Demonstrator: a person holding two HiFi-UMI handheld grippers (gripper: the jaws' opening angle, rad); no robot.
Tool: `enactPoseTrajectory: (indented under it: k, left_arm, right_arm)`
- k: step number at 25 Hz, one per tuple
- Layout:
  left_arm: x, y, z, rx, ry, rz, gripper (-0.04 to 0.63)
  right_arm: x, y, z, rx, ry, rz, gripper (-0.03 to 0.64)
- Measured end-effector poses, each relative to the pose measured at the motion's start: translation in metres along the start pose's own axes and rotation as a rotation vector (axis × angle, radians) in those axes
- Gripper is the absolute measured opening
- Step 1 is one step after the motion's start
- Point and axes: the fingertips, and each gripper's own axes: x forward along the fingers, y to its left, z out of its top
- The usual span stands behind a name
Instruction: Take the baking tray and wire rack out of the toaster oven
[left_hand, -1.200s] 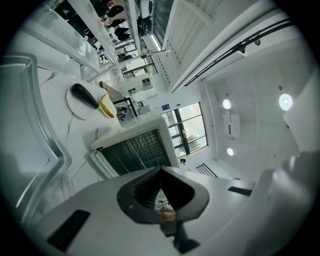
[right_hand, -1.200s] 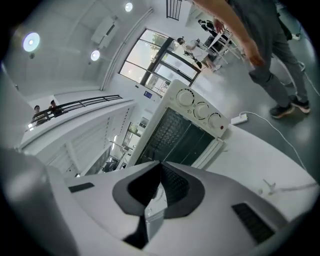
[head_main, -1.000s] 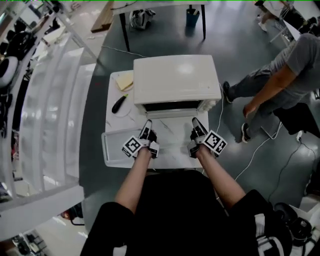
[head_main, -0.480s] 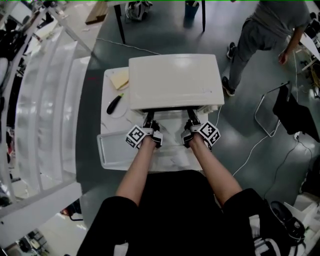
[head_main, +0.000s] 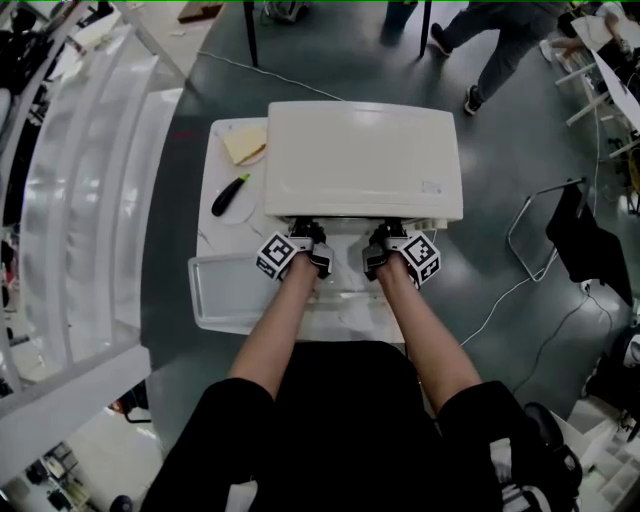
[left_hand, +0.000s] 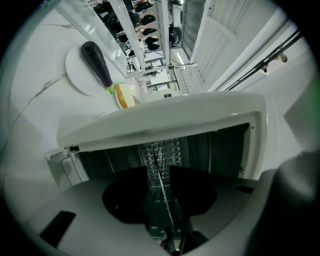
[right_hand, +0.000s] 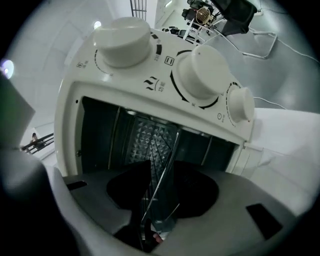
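Observation:
The white toaster oven (head_main: 360, 160) stands mid-table with its front open. Both grippers reach into its mouth side by side. My left gripper (head_main: 303, 243) looks along thin wires of the wire rack (left_hand: 161, 172), which run between its dark jaws; the jaws are opening and do not press on the wires. My right gripper (head_main: 388, 243) also has a rack wire (right_hand: 168, 162) between its opening jaws (right_hand: 161, 187). The oven's embossed back wall (right_hand: 150, 137) shows behind the rack. A pale baking tray (head_main: 225, 295) lies on the table left of my arms.
A black-handled tool (head_main: 229, 194) lies on a round white dish, and a yellow pad (head_main: 245, 145) lies left of the oven. The oven's knobs (right_hand: 200, 75) sit at its right side. A cable (head_main: 510, 295) trails on the floor; a person (head_main: 500, 30) walks beyond.
Both grippers moved forward from the table into the oven's open front and their jaws parted. The person in the background walked away toward the top right.

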Motion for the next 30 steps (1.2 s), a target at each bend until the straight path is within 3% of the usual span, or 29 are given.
enactPoseTrajectory:
  k: [8, 11, 13, 30]
  left_arm:
    - [0.023, -0.001, -0.002, -0.066, -0.004, -0.014, 0.132]
    - [0.021, 0.0, 0.005, -0.093, -0.05, -0.005, 0.052]
    - [0.018, 0.0, 0.007, -0.08, -0.055, -0.002, 0.034]
    - [-0.012, 0.003, -0.004, -0.144, -0.047, -0.062, 0.023]
  right_arm:
    - [0.013, -0.004, 0.006, 0.029, 0.0, 0.008, 0.142]
    - [0.013, -0.006, 0.008, 0.046, 0.001, 0.006, 0.088]
    - [0.012, -0.007, 0.009, 0.053, 0.008, 0.011, 0.06]
    - [-0.017, -0.009, -0.002, 0.092, 0.043, 0.073, 0.039]
